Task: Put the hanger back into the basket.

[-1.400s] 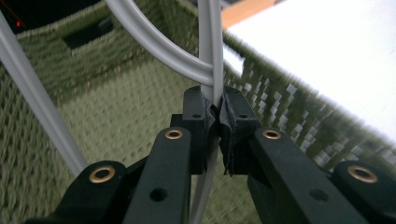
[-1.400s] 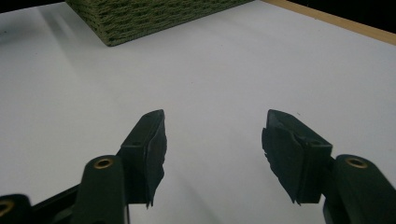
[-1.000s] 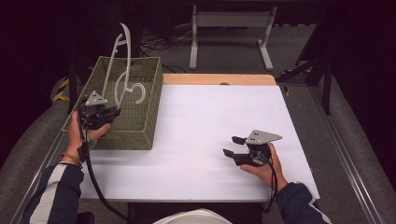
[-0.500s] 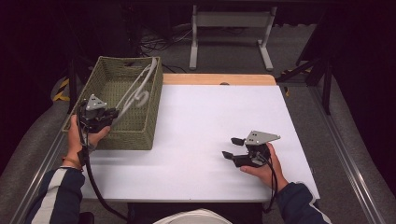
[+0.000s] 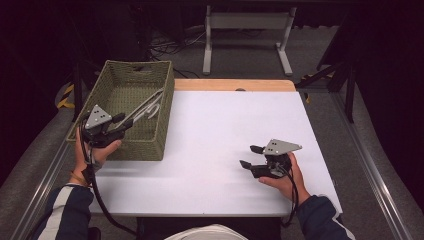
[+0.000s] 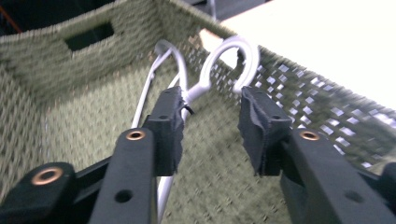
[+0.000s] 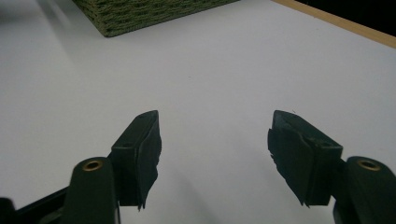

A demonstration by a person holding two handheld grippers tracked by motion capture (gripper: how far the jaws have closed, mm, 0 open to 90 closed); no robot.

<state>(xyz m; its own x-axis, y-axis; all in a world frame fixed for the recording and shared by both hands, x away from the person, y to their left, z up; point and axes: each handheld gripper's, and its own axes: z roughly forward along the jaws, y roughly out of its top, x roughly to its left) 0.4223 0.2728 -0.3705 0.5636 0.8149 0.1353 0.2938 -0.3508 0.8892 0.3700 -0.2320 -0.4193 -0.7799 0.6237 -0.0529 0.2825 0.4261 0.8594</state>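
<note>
White plastic hanger point(image 6: 187, 93) lying inside woven green basket point(image 5: 117, 90), hook propped against the right wall. Left gripper point(image 6: 210, 123) over the basket's near end, jaws just opened, hanger between them, against the left pad. Right gripper point(image 7: 215, 140) wide and empty above white table point(image 5: 225, 130).

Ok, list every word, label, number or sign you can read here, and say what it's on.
There is none to read.
The woven basket, the white hanger inside it and the white table carry no print.
The grey plates on the left gripper and the right gripper show only small holes, no lettering.
</note>
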